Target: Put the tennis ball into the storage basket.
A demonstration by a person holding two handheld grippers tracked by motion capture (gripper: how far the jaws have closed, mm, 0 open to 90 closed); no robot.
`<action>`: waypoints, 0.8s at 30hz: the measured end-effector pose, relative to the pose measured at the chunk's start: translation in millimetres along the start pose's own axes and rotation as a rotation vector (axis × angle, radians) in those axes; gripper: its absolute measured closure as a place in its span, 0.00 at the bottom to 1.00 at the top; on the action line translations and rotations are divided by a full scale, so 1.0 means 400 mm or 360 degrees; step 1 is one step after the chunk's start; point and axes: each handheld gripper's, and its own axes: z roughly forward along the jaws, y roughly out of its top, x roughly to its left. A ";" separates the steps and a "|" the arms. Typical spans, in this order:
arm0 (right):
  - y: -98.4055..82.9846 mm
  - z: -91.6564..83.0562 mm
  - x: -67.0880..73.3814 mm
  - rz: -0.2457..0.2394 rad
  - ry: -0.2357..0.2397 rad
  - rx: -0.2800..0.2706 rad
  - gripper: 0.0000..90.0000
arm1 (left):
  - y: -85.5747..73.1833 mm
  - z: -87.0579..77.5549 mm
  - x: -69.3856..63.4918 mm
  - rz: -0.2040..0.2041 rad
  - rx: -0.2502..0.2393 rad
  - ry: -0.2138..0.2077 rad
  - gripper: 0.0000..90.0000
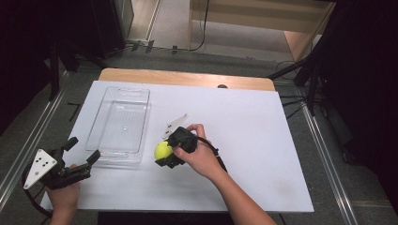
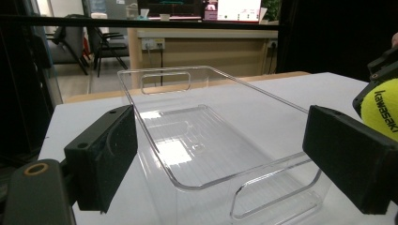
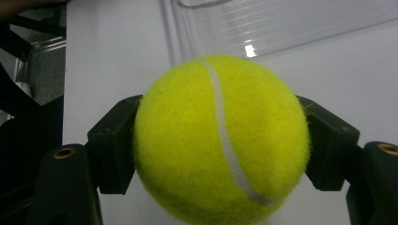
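A yellow tennis ball point(image 1: 163, 150) sits between the jaws of my right gripper point(image 1: 165, 151), which is shut on it near the middle of the white table. In the right gripper view the tennis ball point(image 3: 220, 140) is pressed on both sides by the black pads point(image 3: 115, 145). A clear plastic tray point(image 1: 119, 124) lies to the ball's left, with nothing in it. My left gripper point(image 1: 84, 150) is open at the table's front left corner, its jaws apart just short of the tray's near end. Through the left gripper view I see the tray point(image 2: 211, 136) ahead and the ball point(image 2: 382, 112) at the right edge.
The white board point(image 1: 263, 140) covers a wooden table whose far edge point(image 1: 187, 77) shows. Metal rails point(image 1: 324, 159) run along both sides. Dark stands and cables sit on the floor beyond the table.
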 end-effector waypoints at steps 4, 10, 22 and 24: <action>0.011 -0.003 0.001 -0.0001 0.0004 0.0002 0.26 | 0.000 0.000 0.000 -0.0001 -0.0001 0.0000 0.12; 0.023 -0.003 0.000 -0.0015 0.0010 -0.0006 0.26 | 0.000 0.000 0.001 -0.0003 -0.0004 -0.0002 0.12; 0.056 -0.005 -0.003 -0.0036 0.0021 0.0004 0.26 | 0.000 0.000 0.001 -0.0009 -0.0010 -0.0003 0.12; 0.060 -0.004 -0.004 -0.0045 0.0024 -0.0003 0.26 | 0.000 0.000 0.001 -0.0007 -0.0010 -0.0003 0.12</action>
